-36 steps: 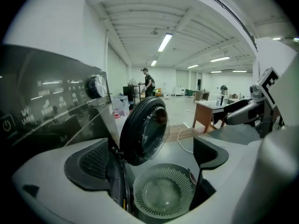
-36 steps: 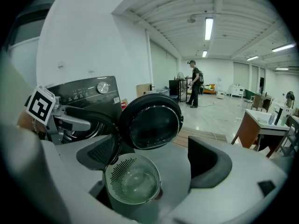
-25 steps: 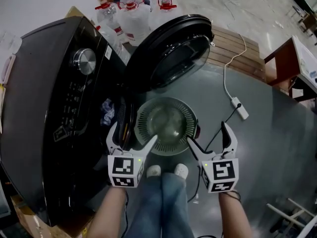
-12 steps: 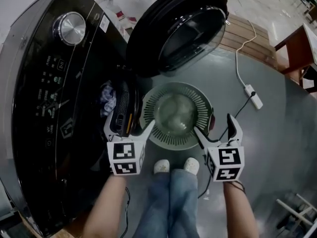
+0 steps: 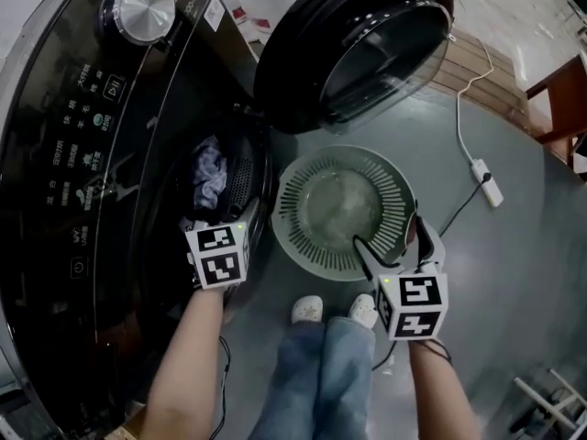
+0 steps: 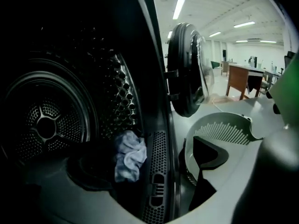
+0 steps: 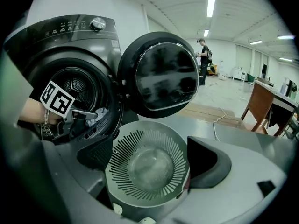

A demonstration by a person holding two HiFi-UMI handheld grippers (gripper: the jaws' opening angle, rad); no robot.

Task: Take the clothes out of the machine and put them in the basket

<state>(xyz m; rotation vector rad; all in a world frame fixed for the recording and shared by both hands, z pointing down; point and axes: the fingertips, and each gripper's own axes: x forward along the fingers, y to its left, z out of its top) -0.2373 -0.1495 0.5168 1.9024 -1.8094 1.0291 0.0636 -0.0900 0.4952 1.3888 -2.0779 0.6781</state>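
We saw the clothes (image 6: 128,155) as one pale blue-white bunch, crumpled and deeply creased. It lay at the front lip of the drum (image 6: 46,120), just inside the mouth of the machine (image 5: 83,154). It sat ahead of the fingers of the left gripper (image 5: 218,223), a little to the left of their centre line and not touching either of them. From the left gripper view the bunch stood taller than it was wide, its long axis running upward and away from the fingers. We could not pick out any end that pointed a particular way. A darker shape lay against its left side, too dim for us to identify.

The left fingers stood wide apart, reaching into the opening with nothing pressed between them.

The basket (image 5: 284,218) was round and pale grey, with a slotted wall and its mouth facing up. It stood on the floor (image 5: 514,246) below and just ahead of the right gripper (image 5: 387,232). The right fingers were spread wide above its near rim and gripped nothing. The door (image 5: 358,44) hung open beyond the basket, past the fingertips.
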